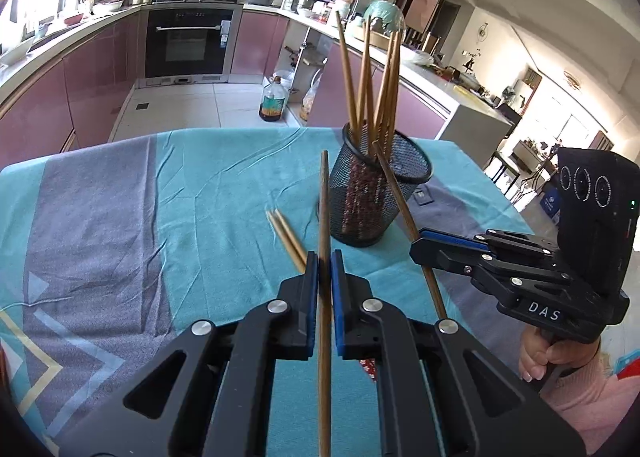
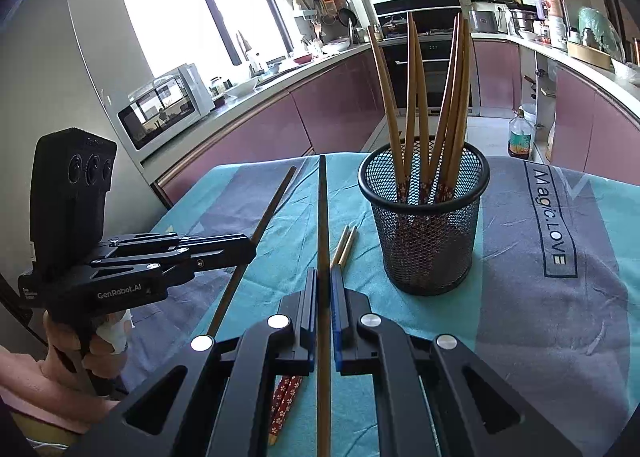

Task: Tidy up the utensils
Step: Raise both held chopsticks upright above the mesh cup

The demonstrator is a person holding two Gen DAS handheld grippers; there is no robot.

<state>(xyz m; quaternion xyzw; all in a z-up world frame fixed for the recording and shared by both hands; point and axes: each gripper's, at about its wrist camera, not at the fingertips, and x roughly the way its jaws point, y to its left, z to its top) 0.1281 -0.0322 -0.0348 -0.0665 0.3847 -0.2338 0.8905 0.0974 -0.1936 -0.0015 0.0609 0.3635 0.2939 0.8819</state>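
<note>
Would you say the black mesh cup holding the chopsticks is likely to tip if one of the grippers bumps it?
Probably somewhat. The mesh cup looks light, being thin wire, and the chopsticks in it stand well above its rim, leaning outward, which likely raises its balance point. It also sits on wrinkled cloth, so a nudge near the rim may rock rather than slide it.

I logged colours: tablecloth (image 2: 520,337) teal with grey bands — black mesh holder (image 2: 424,241); brown chopsticks (image 2: 416,97), red floral ends; black gripper fingers (image 1: 308,289), blue pads — cabinets (image 1: 92,69) mauve.
</note>
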